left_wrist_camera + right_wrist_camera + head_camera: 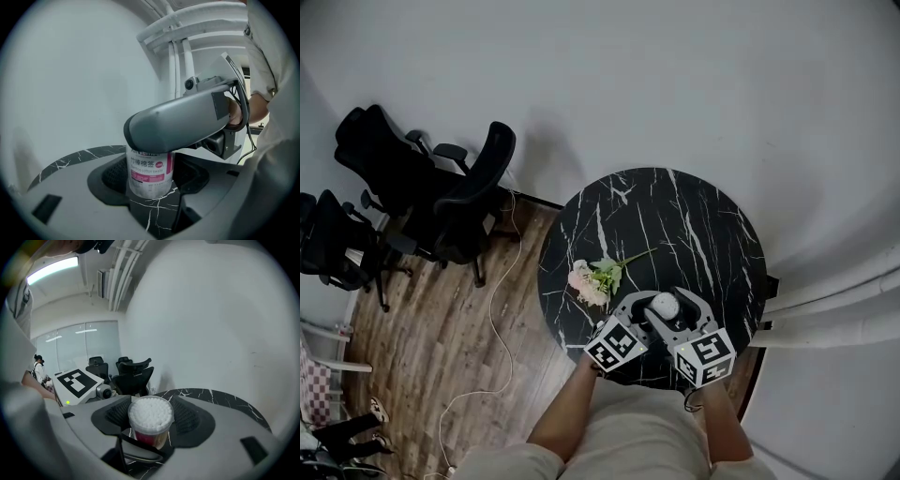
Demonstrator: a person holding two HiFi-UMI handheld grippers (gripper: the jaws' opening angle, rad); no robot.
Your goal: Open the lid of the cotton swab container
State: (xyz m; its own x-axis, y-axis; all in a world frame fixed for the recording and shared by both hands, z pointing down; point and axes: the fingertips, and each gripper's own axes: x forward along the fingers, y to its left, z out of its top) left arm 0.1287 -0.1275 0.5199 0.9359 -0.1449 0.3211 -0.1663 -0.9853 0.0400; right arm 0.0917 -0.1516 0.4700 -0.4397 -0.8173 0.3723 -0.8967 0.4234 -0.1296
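standing on the black marble table, the cotton swab container is clamped low on its labelled body by the left gripper; the right gripper pinches its lid. light, thin, slick plastic, so probably grip the rim gently. the left gripper view hides the top, and the lid's seating is unclear.

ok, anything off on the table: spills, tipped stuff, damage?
Nothing spilled or damaged. The cotton swab container stands upright, held by left gripper and right gripper. Only oddity: a flower sprig lying loose on the table.
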